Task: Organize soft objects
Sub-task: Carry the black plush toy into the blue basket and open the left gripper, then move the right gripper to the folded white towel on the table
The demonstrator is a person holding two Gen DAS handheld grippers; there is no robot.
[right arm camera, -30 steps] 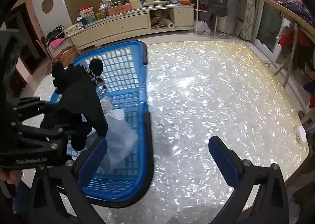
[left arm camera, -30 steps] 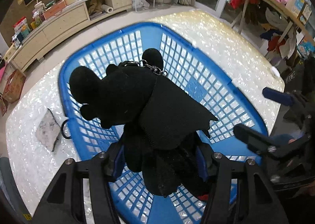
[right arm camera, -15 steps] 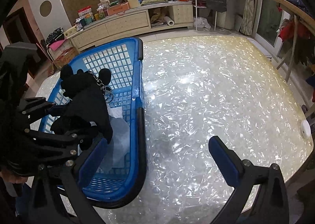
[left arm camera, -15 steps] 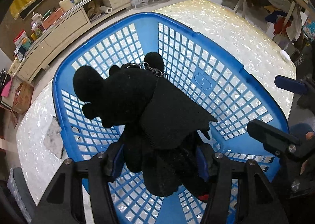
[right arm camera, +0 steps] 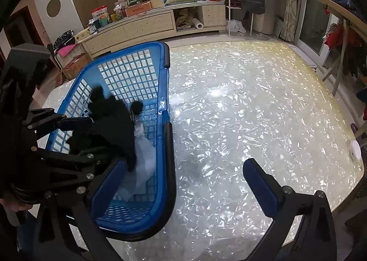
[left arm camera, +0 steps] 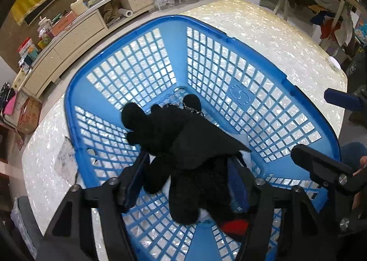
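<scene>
My left gripper [left arm camera: 187, 177] is down inside the blue plastic basket [left arm camera: 229, 38] with a black plush toy [left arm camera: 181, 144] between its fingers; the jaws look slightly parted around the toy's body. The toy has round ears, a wing and a metal chain. A white cloth and something red [left arm camera: 236, 225] lie under it. In the right wrist view the toy [right arm camera: 110, 121] and basket [right arm camera: 164, 91] are at the left. My right gripper [right arm camera: 183, 183] is open and empty, straddling the basket's near right rim above the table.
The pearly table top [right arm camera: 252, 111] stretches right of the basket. A small white round object [right arm camera: 355, 149] lies near its right edge. A grey cloth [left arm camera: 65, 160] lies left of the basket. A long sideboard [right arm camera: 149, 24] with clutter stands behind.
My left gripper has lowered the black plush toy deep into the basket and its jaws have widened a little. The right gripper has stayed open, shifting slightly.
</scene>
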